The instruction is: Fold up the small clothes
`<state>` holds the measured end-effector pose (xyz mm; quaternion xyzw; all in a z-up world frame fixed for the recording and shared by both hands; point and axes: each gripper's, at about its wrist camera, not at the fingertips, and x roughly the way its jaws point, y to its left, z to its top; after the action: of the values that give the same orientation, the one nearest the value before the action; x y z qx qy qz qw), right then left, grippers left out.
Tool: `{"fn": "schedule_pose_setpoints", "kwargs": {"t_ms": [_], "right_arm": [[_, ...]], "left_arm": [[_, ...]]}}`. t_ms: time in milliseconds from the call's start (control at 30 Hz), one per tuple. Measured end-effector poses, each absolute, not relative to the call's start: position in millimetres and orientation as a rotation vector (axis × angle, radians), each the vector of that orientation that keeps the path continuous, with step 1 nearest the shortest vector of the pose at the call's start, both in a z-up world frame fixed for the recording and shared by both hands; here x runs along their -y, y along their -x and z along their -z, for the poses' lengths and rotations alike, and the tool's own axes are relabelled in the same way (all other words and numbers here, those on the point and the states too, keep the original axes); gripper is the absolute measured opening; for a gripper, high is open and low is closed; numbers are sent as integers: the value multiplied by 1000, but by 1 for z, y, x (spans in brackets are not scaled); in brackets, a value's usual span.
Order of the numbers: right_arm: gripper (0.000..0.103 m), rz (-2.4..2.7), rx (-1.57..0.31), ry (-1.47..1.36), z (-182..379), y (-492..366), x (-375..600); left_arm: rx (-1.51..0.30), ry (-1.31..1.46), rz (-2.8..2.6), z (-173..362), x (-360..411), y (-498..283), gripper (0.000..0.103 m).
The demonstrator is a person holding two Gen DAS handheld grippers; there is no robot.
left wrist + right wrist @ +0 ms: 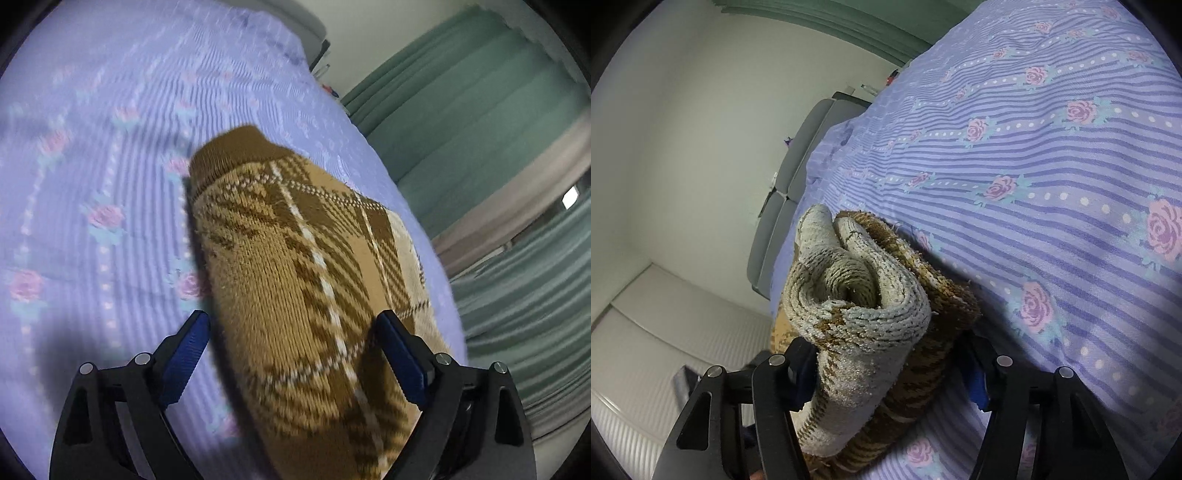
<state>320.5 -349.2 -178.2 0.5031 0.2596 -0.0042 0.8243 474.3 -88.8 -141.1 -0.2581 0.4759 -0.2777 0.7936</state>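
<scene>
Two tongs work one small sweater (306, 280) on the bed (103, 192). We have the right tongs (890, 373) closed around a thick bunch of it, the folded layers filling the gap and both pads pressed into the knit, so that end is held gathered. We judge this grip is there to keep the fold from springing apart while the other end gets dealt with. Our left tongs (295, 354) stand wide open, one pad to each side of the sweater; no pad presses on it, so we hold nothing there and seem to be lining up over the fabric, perhaps to pinch or smooth it.

The sweater is a chunky knit: tan and brown plaid with thin white lines, and a plain brown ribbed band at its far end. From the right view its pale greyish inner side shows, rolled into soft, rounded loops with fuzzy edges. It lies on the bedsheet, a thin lilac weave with darker stripes, white dots and pink roses, near the mattress edge
</scene>
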Motion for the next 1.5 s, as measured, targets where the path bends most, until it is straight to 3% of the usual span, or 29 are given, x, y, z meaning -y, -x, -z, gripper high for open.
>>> {"fn": "schedule_pose_setpoints", "kwargs": {"t_ms": [133,333,433,633,1000,1500], "right_arm": [[64,14,-551,-1062,177,-322,349],[57,23,-563,-1034,170,-316,346],[51,27,-559,-1001,160,-310,340],[46,-4,-534,-937,131,-284,327],[45,-153,-581,-837,87,-212,261],[45,-375,-618,-664,46,-157,109]], "left_arm": [[-1052,593,615,153,97,-480,91],[-1020,463,586,132,109,-465,70],[-994,386,581,113,114,-451,66],[-920,274,574,71,108,-411,64],[-822,209,500,19,40,-316,64],[-689,204,330,-17,-104,-217,64]]}}
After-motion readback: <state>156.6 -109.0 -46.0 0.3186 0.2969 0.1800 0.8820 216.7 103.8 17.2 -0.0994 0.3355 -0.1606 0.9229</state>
